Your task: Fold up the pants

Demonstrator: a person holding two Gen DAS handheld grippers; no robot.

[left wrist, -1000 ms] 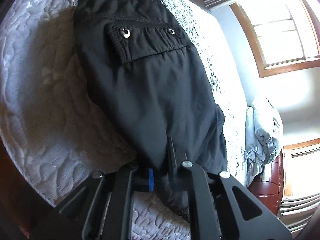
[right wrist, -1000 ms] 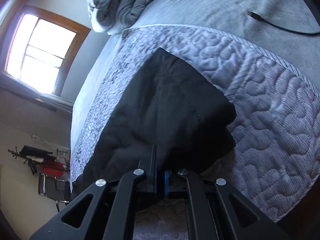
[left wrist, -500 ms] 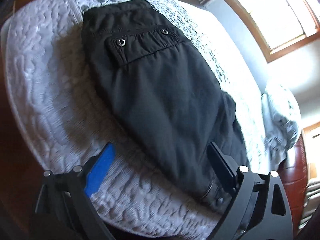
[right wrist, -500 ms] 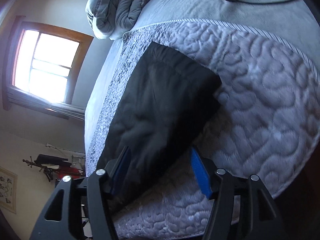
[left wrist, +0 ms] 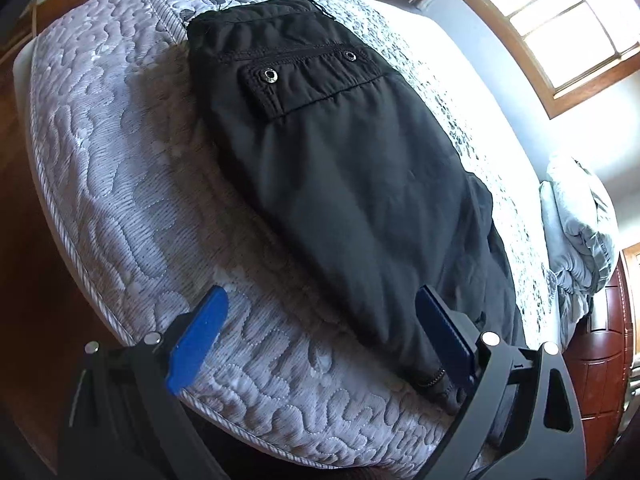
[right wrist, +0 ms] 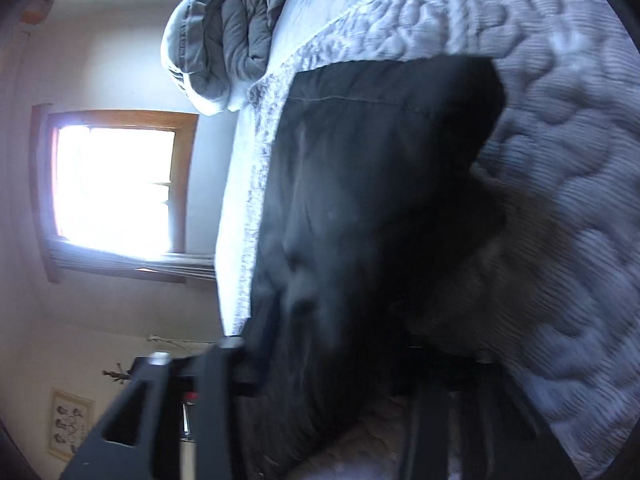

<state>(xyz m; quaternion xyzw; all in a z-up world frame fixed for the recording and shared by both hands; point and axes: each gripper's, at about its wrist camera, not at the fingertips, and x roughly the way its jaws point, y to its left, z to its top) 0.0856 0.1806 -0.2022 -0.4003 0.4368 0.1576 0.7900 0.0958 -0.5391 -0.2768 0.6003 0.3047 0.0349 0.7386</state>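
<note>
Black pants [left wrist: 344, 168] lie folded lengthwise on a quilted grey mattress [left wrist: 120, 184], with a snap-flap pocket at the far end. My left gripper [left wrist: 320, 336] is open and empty; its blue pads stand wide apart near the mattress's front edge, the right pad beside the pants' near end. In the blurred right wrist view the pants [right wrist: 380, 200] fill the middle, hem end far. My right gripper [right wrist: 352, 360] is open, its fingers straddling the near part of the pants without holding them.
A bunched grey blanket [left wrist: 580, 232] lies at the far right of the bed and also shows in the right wrist view [right wrist: 224, 40]. A window [right wrist: 116, 192] is on the wall. Wooden bed frame [left wrist: 600, 360] and floor surround the mattress.
Both grippers were shut on the pants a second ago and have let go and opened. The left has drawn back; the right view has rotated and is in motion.
</note>
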